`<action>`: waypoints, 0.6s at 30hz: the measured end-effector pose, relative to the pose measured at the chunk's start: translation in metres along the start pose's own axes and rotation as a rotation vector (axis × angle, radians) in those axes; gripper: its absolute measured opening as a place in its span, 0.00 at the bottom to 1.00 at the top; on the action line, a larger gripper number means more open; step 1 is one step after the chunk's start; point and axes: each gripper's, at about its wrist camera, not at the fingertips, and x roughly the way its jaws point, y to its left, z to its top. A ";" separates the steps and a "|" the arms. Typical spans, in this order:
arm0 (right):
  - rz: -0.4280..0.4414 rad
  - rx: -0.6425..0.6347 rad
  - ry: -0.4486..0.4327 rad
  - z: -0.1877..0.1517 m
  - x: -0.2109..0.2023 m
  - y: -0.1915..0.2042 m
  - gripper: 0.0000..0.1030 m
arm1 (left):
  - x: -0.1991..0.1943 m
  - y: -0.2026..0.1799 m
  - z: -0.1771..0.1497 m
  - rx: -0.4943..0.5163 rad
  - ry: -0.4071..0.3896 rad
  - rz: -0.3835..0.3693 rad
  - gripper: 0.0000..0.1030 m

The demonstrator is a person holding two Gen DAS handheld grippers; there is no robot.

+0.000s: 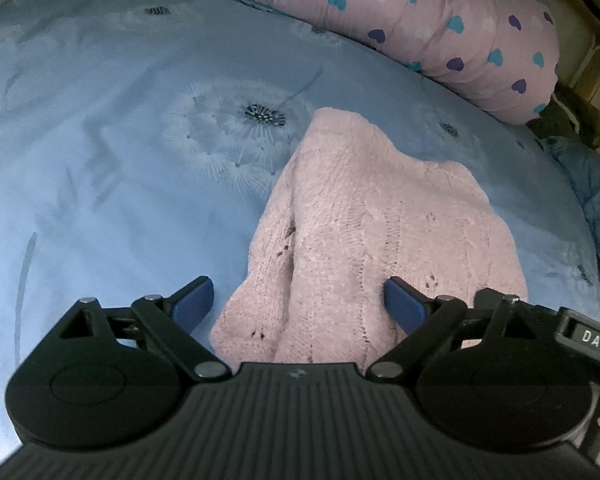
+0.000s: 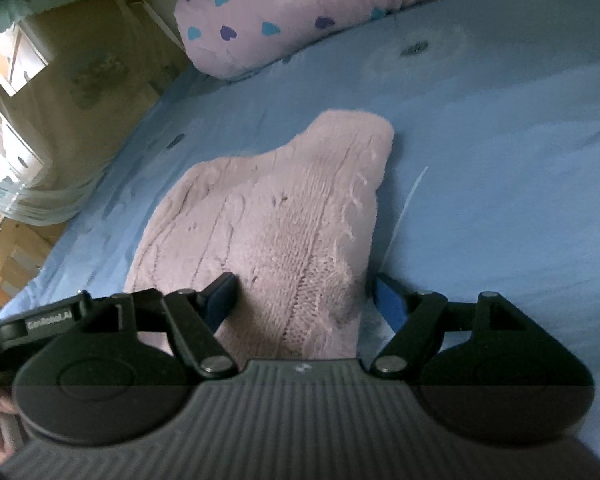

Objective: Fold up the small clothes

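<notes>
A small pink knitted sweater point(image 1: 364, 216) lies on the blue bedsheet point(image 1: 100, 160), partly folded, one end reaching away from me. My left gripper point(image 1: 300, 304) is open, its blue pads point(image 1: 194, 304) on either side of the sweater's near edge. In the right wrist view the same sweater point(image 2: 276, 216) lies ahead, and my right gripper point(image 2: 306, 300) is open with its jaws straddling the near end of the knit. Neither gripper pinches the cloth.
A pink pillow with blue and purple hearts point(image 1: 440, 28) lies at the far side of the bed; it also shows in the right wrist view point(image 2: 284, 12). The bed's edge, a wooden floor and furniture point(image 2: 16, 152) are on the left of the right wrist view.
</notes>
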 end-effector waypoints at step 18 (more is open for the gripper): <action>0.121 0.029 0.030 0.003 0.024 -0.010 0.84 | 0.022 0.012 -0.002 -0.083 0.011 -0.130 0.92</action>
